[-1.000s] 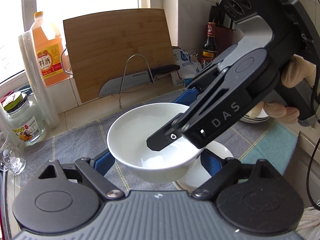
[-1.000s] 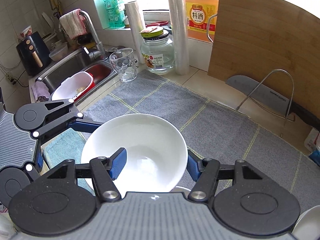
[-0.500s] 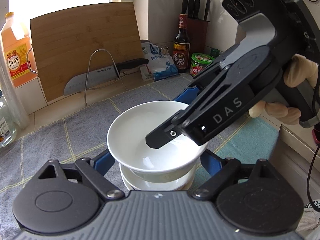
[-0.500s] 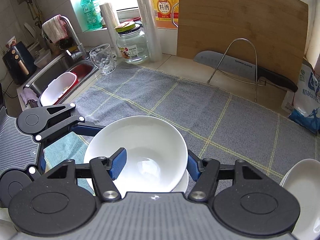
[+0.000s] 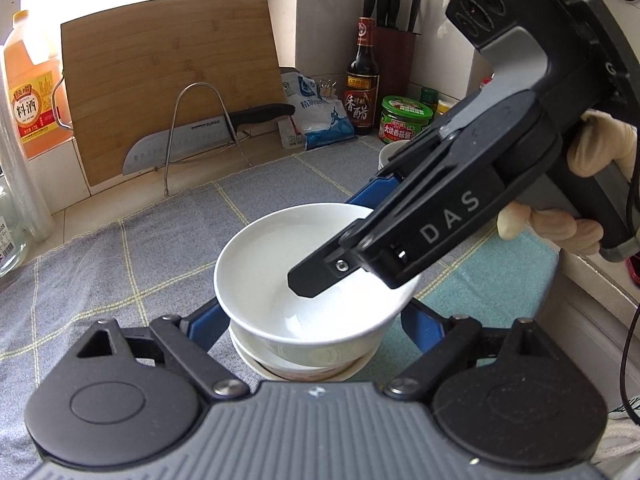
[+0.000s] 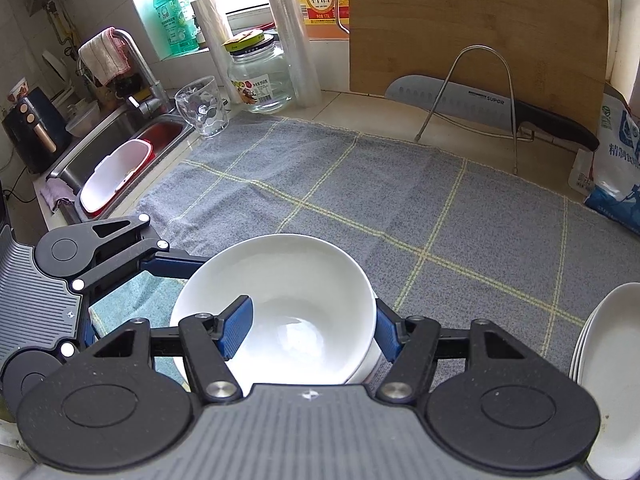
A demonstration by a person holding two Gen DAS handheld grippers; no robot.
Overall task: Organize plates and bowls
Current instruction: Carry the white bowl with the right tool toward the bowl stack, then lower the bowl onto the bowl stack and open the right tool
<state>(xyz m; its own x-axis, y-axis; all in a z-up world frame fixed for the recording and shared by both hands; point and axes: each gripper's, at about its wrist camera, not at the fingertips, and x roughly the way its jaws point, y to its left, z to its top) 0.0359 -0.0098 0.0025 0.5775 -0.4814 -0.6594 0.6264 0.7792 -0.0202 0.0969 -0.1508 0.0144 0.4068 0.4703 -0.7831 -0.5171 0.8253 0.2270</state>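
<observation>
A white bowl [image 5: 280,264] sits on top of a stack of other white bowls [image 5: 304,364] on the grey checked cloth. My right gripper [image 6: 308,328] is shut on the top bowl's rim [image 6: 276,304], one blue pad inside and one outside. In the left wrist view the right gripper [image 5: 320,280] reaches into the bowl from the right. My left gripper [image 5: 312,320] is open, with its blue fingers on either side of the stack and not squeezing it. A stack of white plates [image 6: 604,364] lies at the right edge.
A bamboo cutting board [image 5: 168,92], a knife [image 5: 208,136] on a wire stand, a salt bag [image 5: 316,116], bottles and jars [image 5: 404,120] line the back wall. A sink [image 6: 116,152] with a red-and-white tub, a glass [image 6: 202,106] and a jar [image 6: 262,76] stand at the left.
Both grippers carried the white bowl to the right and lowered it onto the stack of bowls. The right gripper still holds its rim.
</observation>
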